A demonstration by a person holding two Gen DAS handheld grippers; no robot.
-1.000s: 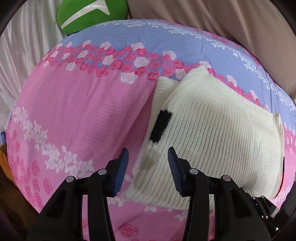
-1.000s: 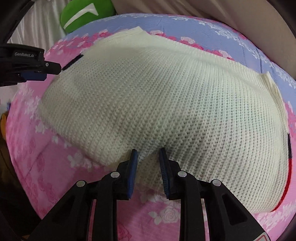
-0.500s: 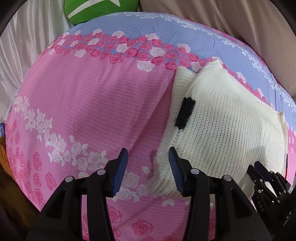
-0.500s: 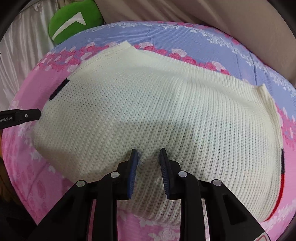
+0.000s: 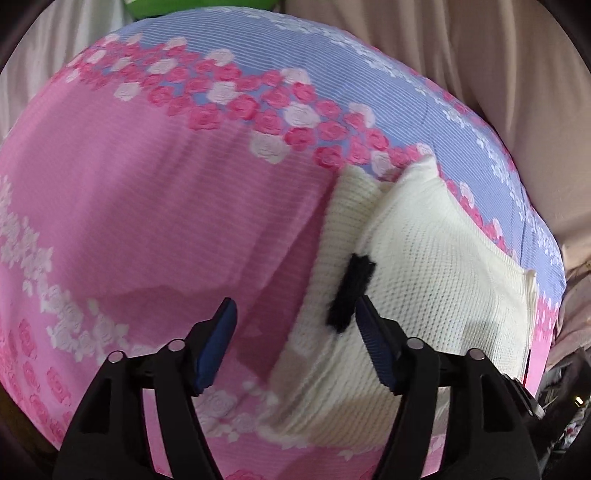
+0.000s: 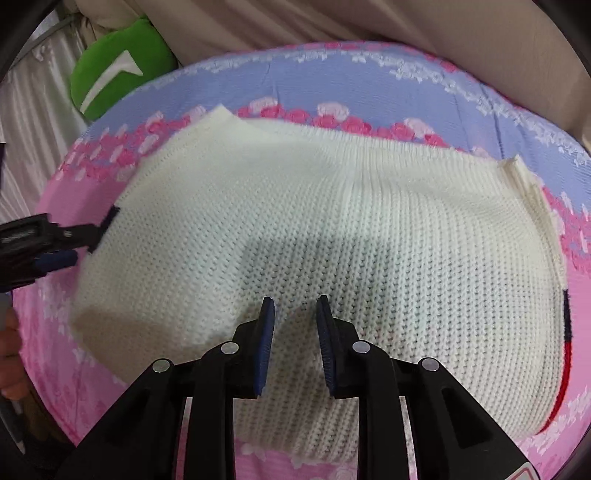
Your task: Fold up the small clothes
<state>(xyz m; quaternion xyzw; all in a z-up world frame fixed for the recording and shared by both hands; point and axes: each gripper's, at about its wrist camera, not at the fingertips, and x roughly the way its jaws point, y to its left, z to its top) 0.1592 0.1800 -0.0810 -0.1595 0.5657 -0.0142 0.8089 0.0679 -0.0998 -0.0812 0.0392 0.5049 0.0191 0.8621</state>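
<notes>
A cream knitted sweater point(image 6: 351, 236) lies folded on the pink and blue floral bedspread point(image 5: 140, 206). It has a black patch point(image 5: 351, 291) at its left edge and red and dark trim point(image 6: 563, 369) at its right edge. My left gripper point(image 5: 295, 314) is open, its jaws either side of the sweater's left edge by the black patch; it also shows in the right wrist view point(image 6: 55, 247). My right gripper point(image 6: 293, 314) is open a little and empty, just above the sweater's near middle.
A green cushion point(image 6: 114, 81) with a white mark lies at the far left corner of the bed. Beige fabric point(image 6: 332, 22) rises behind the bed. White curtain cloth point(image 6: 26, 125) hangs at the left.
My left gripper has moved in to the sweater's left edge and its jaws have opened wider. My right gripper has moved forward over the sweater and stays slightly open.
</notes>
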